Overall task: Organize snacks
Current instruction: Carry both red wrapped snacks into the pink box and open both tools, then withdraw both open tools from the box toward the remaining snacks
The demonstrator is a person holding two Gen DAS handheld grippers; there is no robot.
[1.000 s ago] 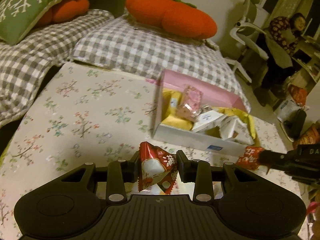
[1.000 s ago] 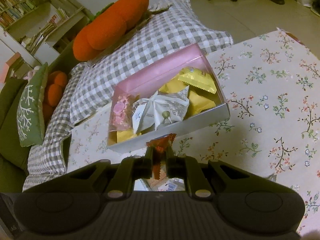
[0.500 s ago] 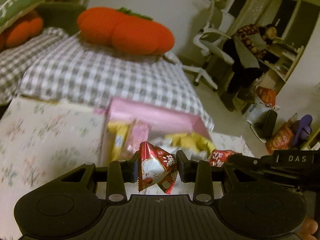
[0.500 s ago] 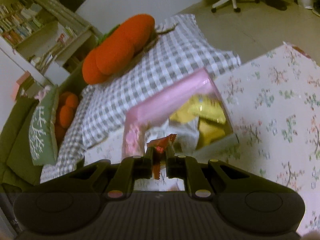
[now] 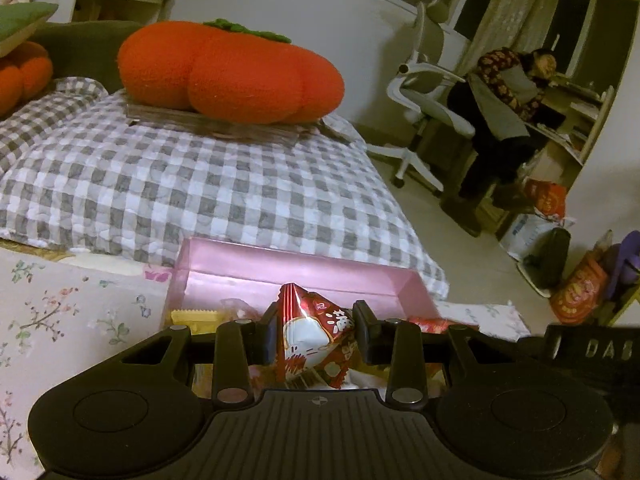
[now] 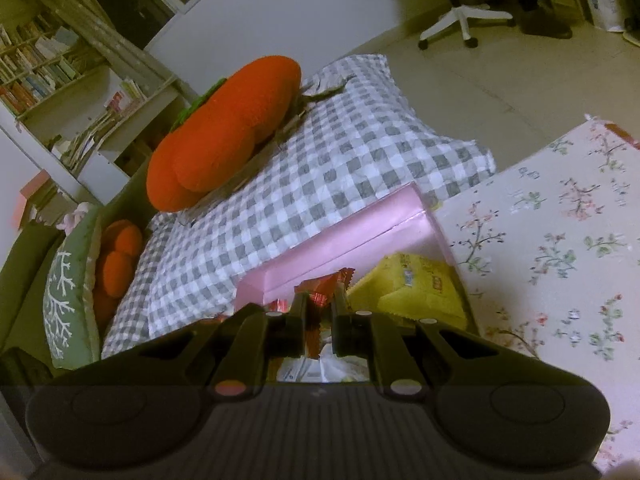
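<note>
The pink box [image 5: 304, 276] sits on the flowered cloth [image 5: 60, 320] at its far edge, against the checked quilt [image 5: 200, 184]. Inside it I can see a yellow packet [image 6: 416, 292] toward the right wall, another yellow packet edge [image 5: 195, 315] near the left wall, and pale wrappers [image 6: 320, 368] lower down, mostly hidden behind my claws.

My left claw [image 5: 316, 338] is clamped on a red snack packet [image 5: 314, 340] with a white figure printed on it; the packet stands upright between the two fingers, over the near part of the box. My right claw [image 6: 320, 322] is pinched tight on a thin red-orange wrapper [image 6: 322, 288], whose crimped top pokes up above the fingertips, also over the box, just left of the yellow packet. In the left view the right claw's dark body [image 5: 592, 352] reaches in from the right, with a bit of red wrapper [image 5: 436, 323] at the box's right end.

Beyond the box, a big orange pumpkin cushion [image 5: 228, 76] lies on the quilt. A green cushion [image 6: 68, 296] and a smaller orange cushion [image 6: 118, 256] rest at the left. A white office chair [image 5: 424, 100] stands on the floor to the right, with a seated person [image 5: 508, 92] past it, and a bookshelf [image 6: 48, 68] lines the wall.
</note>
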